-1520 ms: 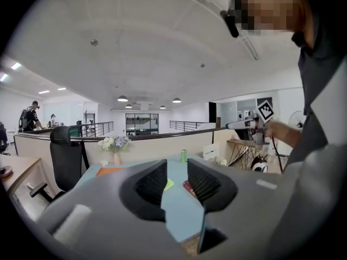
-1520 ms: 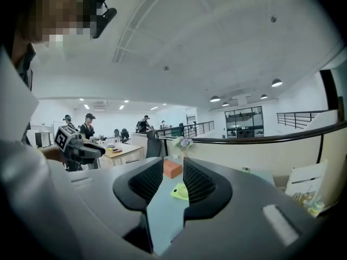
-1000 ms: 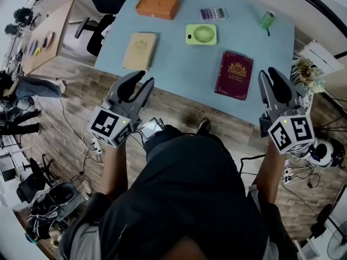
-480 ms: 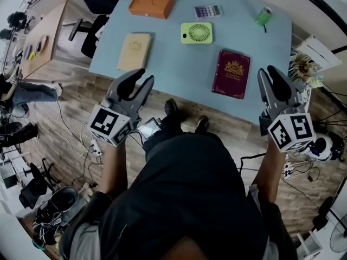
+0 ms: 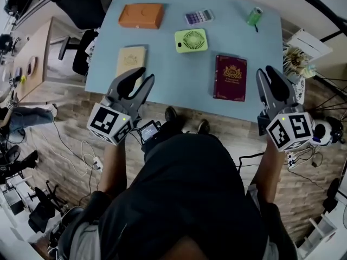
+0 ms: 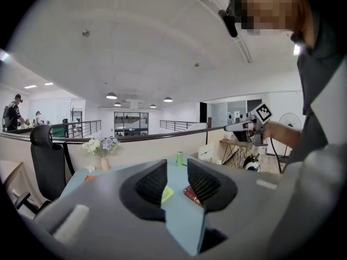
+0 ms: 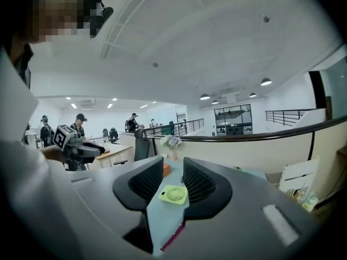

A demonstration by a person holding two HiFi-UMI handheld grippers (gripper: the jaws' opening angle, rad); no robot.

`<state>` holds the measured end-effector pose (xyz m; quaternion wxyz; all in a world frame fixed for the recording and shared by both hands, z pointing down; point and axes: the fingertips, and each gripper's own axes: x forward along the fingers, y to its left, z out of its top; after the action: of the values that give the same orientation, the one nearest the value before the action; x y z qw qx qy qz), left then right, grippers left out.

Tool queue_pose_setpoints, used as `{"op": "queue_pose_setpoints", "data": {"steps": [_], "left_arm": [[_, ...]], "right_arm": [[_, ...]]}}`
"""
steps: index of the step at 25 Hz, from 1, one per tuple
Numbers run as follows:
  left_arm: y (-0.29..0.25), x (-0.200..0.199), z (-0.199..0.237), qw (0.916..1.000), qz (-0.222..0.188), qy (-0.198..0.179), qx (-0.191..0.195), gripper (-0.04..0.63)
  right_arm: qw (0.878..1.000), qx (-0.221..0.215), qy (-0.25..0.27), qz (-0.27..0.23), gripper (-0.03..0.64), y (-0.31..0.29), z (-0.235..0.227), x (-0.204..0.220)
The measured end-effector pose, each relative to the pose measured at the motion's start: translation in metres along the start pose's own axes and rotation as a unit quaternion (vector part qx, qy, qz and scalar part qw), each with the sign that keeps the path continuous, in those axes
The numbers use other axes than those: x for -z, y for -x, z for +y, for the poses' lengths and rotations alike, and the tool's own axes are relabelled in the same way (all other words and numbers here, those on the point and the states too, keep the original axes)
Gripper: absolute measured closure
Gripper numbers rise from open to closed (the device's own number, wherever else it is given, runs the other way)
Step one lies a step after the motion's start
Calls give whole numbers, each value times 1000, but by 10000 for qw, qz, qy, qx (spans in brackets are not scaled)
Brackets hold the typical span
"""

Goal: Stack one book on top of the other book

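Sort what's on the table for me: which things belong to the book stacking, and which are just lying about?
Job: tan book, maroon book, left gripper and right gripper, jaws apart, empty.
Lying about: orange case, calculator, green fan, green can.

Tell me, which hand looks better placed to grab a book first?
Probably the left. The left gripper, jaws apart and empty, sits right in front of the tan book. The right gripper, also open and empty, is off to the side of the maroon book.
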<state>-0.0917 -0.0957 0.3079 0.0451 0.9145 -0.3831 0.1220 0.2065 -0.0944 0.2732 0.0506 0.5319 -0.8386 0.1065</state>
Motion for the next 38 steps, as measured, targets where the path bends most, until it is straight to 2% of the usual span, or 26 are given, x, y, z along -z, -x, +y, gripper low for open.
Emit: {"op": "queue_pose_setpoints", "data": {"steps": [10,18,28,32,38], "left_arm": [[0,0,58,9990,-182,14,416,428],[-6,8,80,9964,-287,78,797,428],[-41,10,38,9951,-201,75,970,428],[-64,16,10,9949,-70,79,1007,428],[-99,44,-26,9946,304,305,944,428]], "right_arm": [[9993,374,-73,-29,502,-30,32,-12],[9983,544,-192,13,502,-47,46,-11],[9980,298,-516,202,502,-55,13,12],[9977,161,-572,315,502,-55,-8,24],[9961,-30,-691,544,502,-55,-45,51]]}}
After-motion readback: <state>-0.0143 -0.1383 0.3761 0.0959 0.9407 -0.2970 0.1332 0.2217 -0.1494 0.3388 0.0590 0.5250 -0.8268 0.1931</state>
